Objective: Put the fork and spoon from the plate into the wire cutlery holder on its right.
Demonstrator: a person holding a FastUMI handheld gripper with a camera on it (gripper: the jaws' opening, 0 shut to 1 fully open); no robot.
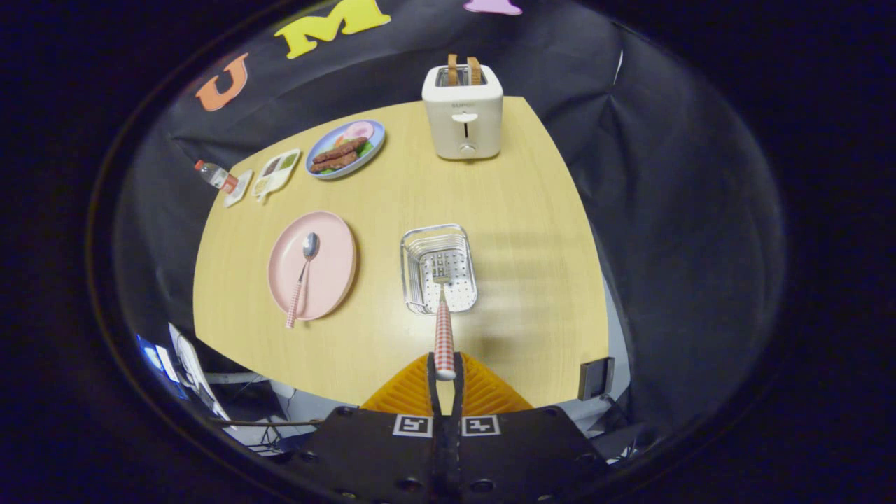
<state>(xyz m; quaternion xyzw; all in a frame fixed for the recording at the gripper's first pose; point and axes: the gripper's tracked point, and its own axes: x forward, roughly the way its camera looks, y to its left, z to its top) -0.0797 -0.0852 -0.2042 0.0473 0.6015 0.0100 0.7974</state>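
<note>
My gripper (445, 369) is shut on the red-checked handle of the fork (443, 318). The fork points away from me, and its tines hang over the wire cutlery holder (414, 246), which stands on the wooden table just ahead of the fingers. To the holder's left lies the pink plate (336, 262). On that plate rests the spoon (302, 276), bowl toward the far side, its checked handle sticking out over the plate's near rim.
A white toaster (463, 115) with two slices of toast stands at the table's far edge. At the far left are a blue plate of food (346, 148), a small divided tray (276, 173) and a bottle (214, 175). A small black box (596, 378) sits at the near right corner.
</note>
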